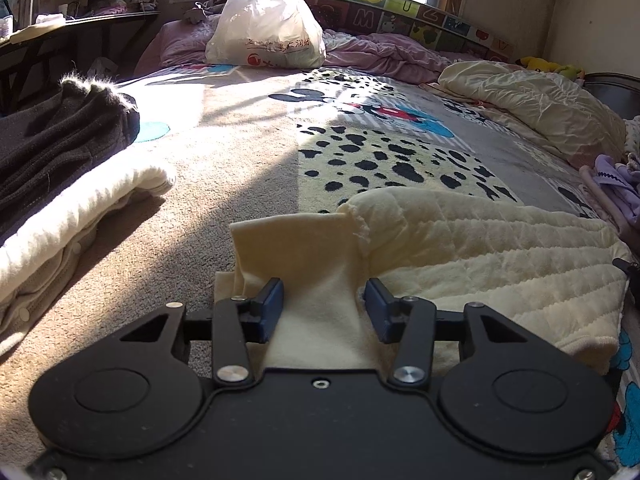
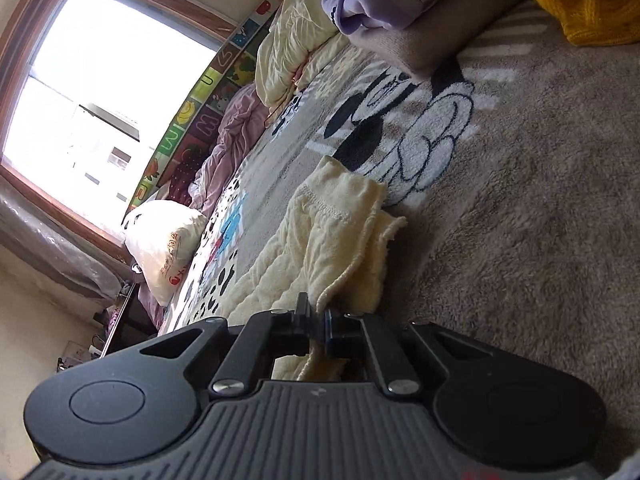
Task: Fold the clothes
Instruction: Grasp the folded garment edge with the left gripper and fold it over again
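Note:
A cream quilted garment [image 1: 480,248] lies on the cartoon-print blanket [image 1: 248,136] of the bed. In the left wrist view my left gripper [image 1: 324,304] has a smooth cream flap of that garment bunched between its blue pads, and the flap stands up in front of them. In the right wrist view, which is rolled sideways, my right gripper [image 2: 318,322] is shut on a stitched edge of the same cream garment [image 2: 336,232]. That edge is pulled up off the blanket [image 2: 520,208].
A dark fuzzy sweater [image 1: 60,136] and a white folded garment [image 1: 80,208] lie at the left. At the head of the bed are a white plastic bag [image 1: 266,24] and a cream duvet [image 1: 532,100]. Purple clothes [image 2: 372,0] and a yellow knit [image 2: 580,4] lie at the right.

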Motion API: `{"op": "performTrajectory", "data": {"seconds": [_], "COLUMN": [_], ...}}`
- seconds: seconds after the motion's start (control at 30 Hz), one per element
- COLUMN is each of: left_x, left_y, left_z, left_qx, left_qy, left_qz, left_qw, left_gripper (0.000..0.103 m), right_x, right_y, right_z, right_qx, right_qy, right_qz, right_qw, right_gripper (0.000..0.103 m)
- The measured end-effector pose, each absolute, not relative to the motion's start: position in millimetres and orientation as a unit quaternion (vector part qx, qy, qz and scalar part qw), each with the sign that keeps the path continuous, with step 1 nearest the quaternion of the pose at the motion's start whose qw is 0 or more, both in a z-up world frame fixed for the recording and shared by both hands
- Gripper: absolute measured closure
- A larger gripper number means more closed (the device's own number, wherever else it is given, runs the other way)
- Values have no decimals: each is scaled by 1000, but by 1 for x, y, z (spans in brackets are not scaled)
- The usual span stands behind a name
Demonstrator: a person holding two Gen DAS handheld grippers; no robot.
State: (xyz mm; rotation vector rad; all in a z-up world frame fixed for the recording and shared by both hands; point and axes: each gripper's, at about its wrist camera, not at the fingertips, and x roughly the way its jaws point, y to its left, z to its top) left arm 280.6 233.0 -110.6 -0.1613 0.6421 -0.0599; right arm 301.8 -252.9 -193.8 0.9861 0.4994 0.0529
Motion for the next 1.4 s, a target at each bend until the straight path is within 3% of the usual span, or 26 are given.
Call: {"op": "performTrajectory", "data": {"seconds": [0.07, 0.17, 0.43, 0.5, 0.6, 0.67, 0.83, 1.0, 1.23, 1.4], "left_x": [279, 272, 249, 252, 268, 261, 249, 249, 241, 239], "left_y": [237, 246, 246, 221, 174, 153, 137, 87, 106, 117], "left_z": [-108, -97, -53, -60, -101, -110, -83, -121, -119, -121], "left_qx": [-94, -116, -118, -93, 12, 87, 37, 143, 96, 32], "left_qy": [315, 301, 215, 230, 337, 316, 247, 309, 326, 319], "left_qz": [-30, -18, -41, -85, -135, -119, -148, -187, -194, -188], "left_qw": [944, 946, 969, 965, 932, 937, 957, 922, 920, 928], "left_gripper": [59, 68, 66, 63, 51, 50, 51, 49, 49, 48], "right_x": [297, 292, 288, 286, 282, 280, 276, 268, 262, 247], "right_y": [-252, -255, -252, -253, -256, -257, -262, -273, -287, -300], "right_z": [-193, -202, -205, -206, -206, -206, -209, -216, -225, -227], "right_qx": [467, 480, 453, 458, 464, 465, 480, 515, 559, 600], "right_qy": [233, 222, 194, 185, 169, 164, 144, 108, 66, 41], "right_qz": [36, 44, 61, 66, 68, 65, 62, 56, 54, 24], "right_qw": [852, 848, 868, 867, 867, 867, 863, 848, 825, 798], "right_gripper": [94, 92, 92, 91, 89, 89, 89, 87, 81, 71]}}
